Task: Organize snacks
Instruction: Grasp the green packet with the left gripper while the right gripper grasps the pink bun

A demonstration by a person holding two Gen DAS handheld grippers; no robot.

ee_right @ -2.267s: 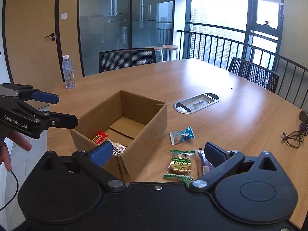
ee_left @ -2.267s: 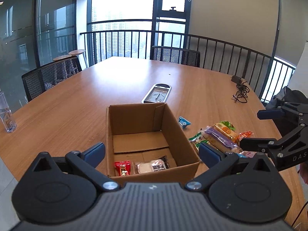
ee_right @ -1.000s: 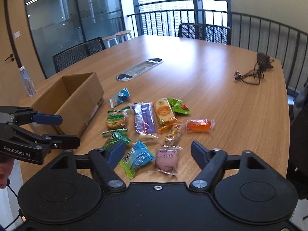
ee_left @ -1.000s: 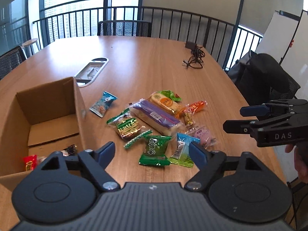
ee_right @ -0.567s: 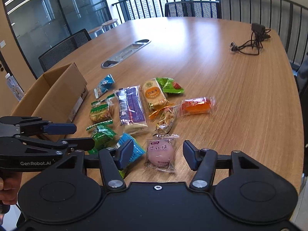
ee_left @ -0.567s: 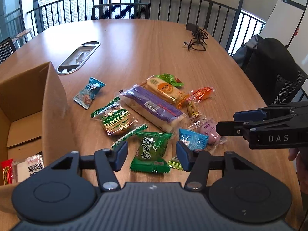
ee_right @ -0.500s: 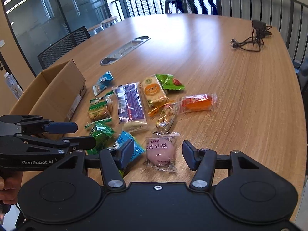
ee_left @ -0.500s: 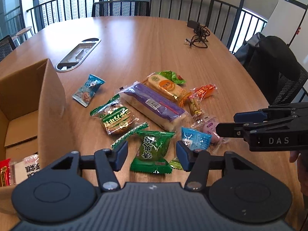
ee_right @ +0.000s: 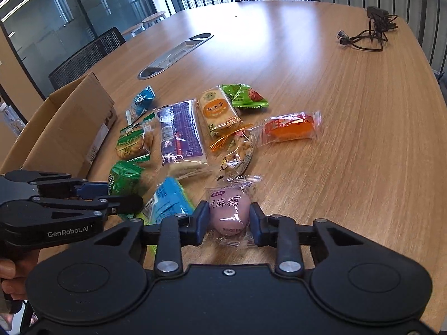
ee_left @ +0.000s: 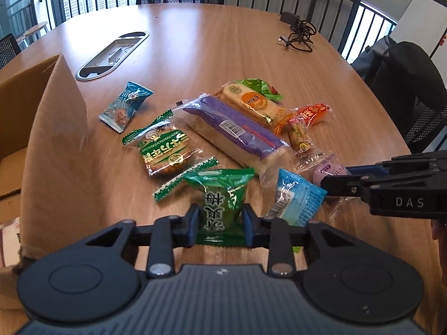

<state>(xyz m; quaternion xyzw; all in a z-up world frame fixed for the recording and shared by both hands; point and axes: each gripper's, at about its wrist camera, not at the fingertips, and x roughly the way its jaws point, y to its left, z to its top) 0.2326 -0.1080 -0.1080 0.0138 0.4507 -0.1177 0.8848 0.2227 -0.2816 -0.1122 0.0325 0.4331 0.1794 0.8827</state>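
Left wrist view gives you the inside of the cardboard box (ee_left: pixel 42 128) at the near left, with a white packet (ee_left: pixel 9 240) on its floor; the right wrist view shows only the box's outer wall. Your left hand-held gripper (ee_left: pixel 220 223) is nearly closed, its pads pressing both sides of the green snack pouch (ee_left: pixel 219 195), which lies on the worktop (ee_left: pixel 195 42) just right of the box. Your right hand-held gripper (ee_right: pixel 229 222) is likewise clenched around the pink mochi packet (ee_right: pixel 230 209), a round purple-pink ball in clear wrap, at the near edge of the snack spread. Between the two lies a blue packet (ee_left: pixel 296 198). Farther off sit the long purple-wrapped cake (ee_left: pixel 234 131) and an orange packet (ee_right: pixel 289 129).
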